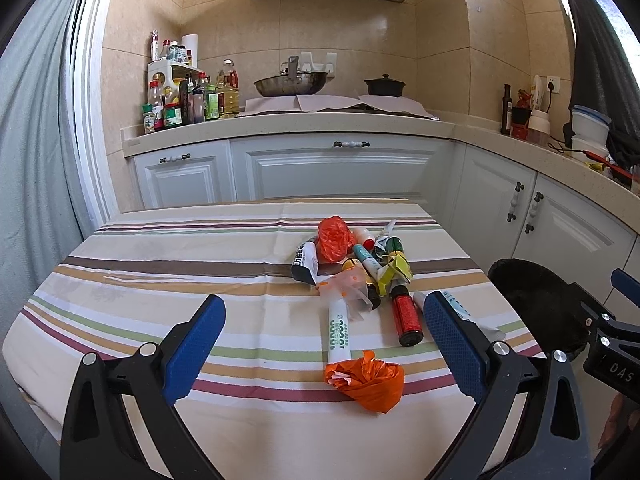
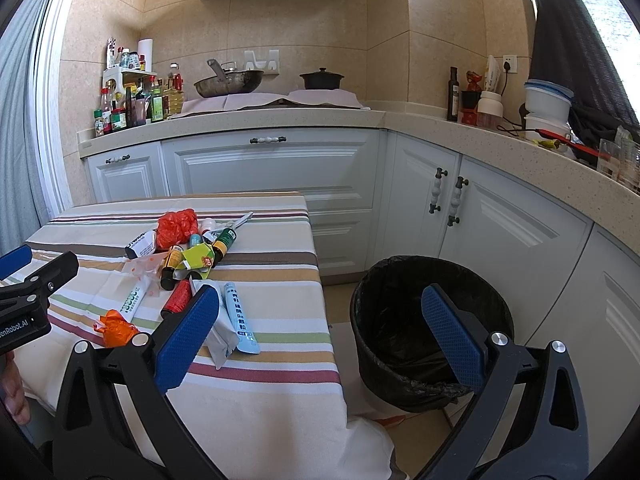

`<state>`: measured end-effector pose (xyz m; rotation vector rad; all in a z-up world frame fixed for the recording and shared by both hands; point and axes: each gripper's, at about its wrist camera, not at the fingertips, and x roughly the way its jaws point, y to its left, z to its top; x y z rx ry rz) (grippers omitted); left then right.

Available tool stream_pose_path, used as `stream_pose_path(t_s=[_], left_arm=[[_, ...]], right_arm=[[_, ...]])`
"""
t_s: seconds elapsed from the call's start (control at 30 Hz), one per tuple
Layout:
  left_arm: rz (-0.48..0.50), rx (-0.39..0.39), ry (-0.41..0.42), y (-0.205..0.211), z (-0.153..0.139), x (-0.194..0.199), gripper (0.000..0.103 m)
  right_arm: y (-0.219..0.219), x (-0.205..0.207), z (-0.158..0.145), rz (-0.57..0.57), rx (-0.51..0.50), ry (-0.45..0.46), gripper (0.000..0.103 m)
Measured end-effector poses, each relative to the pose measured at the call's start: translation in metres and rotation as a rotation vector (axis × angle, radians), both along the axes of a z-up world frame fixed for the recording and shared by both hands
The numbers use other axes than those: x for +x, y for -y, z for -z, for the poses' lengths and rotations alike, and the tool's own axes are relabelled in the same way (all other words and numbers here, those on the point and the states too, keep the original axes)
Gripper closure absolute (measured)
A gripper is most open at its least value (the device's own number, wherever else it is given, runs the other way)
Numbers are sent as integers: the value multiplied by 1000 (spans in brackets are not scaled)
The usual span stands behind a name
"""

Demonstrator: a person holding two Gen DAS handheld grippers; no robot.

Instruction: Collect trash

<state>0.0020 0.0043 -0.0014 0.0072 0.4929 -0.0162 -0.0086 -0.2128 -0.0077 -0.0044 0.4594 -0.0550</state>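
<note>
A pile of trash lies on the striped table (image 1: 160, 264): an orange bag ball (image 1: 366, 382) nearest me, a white tube (image 1: 339, 330), a red bottle (image 1: 406, 316), another orange bag (image 1: 334, 238), small bottles and a yellow-green wrapper (image 1: 394, 270). My left gripper (image 1: 324, 326) is open and empty, above the table's near edge, jaws either side of the white tube. My right gripper (image 2: 320, 318) is open and empty, between the table's right edge and the black-lined bin (image 2: 432, 332). A light blue tube (image 2: 240, 318) lies beside its left finger (image 2: 186, 338).
White kitchen cabinets (image 2: 272, 168) stand behind the table and along the right. The counter holds sauce bottles (image 1: 180, 100), a wok (image 1: 292, 82) and a black pot (image 1: 384, 86). The bin stands on the floor right of the table, close to the cabinets.
</note>
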Motion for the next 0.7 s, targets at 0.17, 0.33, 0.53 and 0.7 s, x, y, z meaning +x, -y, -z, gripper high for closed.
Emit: stream_pose_path(t_s=[0.17,0.33,0.53,0.7], left_arm=[[-3,-2,-3,-1,0,0,6],[-3,-2,-5,-2,1,0,6],[-3,-1,-5,-2,1,0,6],[-5,-1,-10,-4,2,0,6]], right_arm=[[0,0,0,0,-1,1,4],[0,0,0,0,0,1,4],[0,0,1,0,0,1,4],[0,0,1,0,0,1,4]])
